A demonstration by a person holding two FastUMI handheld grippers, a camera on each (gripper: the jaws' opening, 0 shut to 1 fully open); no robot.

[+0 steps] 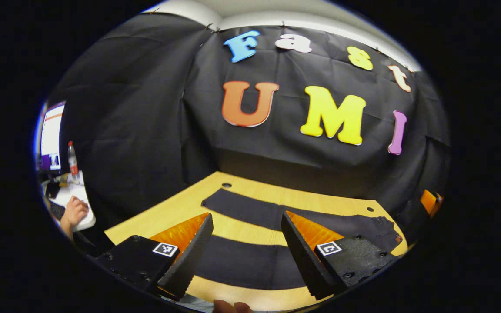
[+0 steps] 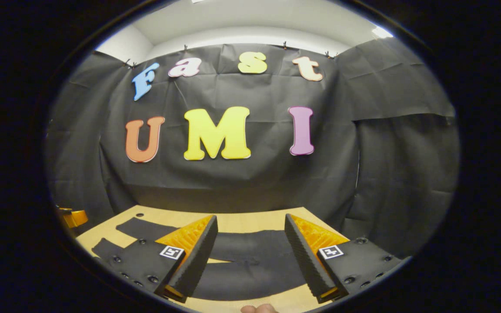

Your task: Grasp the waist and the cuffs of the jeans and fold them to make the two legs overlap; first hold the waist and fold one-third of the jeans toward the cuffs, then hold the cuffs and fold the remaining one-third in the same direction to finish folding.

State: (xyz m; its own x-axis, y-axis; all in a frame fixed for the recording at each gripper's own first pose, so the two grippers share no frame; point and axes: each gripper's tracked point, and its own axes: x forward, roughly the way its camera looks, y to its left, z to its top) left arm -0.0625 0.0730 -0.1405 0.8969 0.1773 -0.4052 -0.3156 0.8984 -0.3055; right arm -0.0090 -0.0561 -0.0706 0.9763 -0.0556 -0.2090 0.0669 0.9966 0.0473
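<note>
The table (image 1: pixel 159 217) is pale wood with small round holes near its far edge, and it stands against a black cloth wall (image 1: pixel 137 130) that wraps around the back and both sides. Above the cloth a strip of white wall and ceiling (image 2: pixel 250 26) shows.

The jeans (image 1: pixel 242 261) lie flat and dark on the wood, unfolded, the two legs spread apart with a wedge of bare table between them. In the left gripper view the waist sits to the right and the legs run off to the left. In the right gripper view the jeans (image 2: pixel 242 261) lie across the tabletop (image 2: pixel 250 221) below the fingers.

The left gripper (image 1: pixel 246 256) hangs above the legs, jaws wide apart, holding nothing. The right gripper (image 2: pixel 250 261) hangs over the jeans, jaws likewise wide and empty.

Off to the left, past the cloth, there is a desk (image 1: pixel 74 204) with a bottle (image 1: pixel 72 158), a lit screen (image 1: pixel 51 137) and a person's hand (image 1: pixel 75 211) resting on it.
</note>
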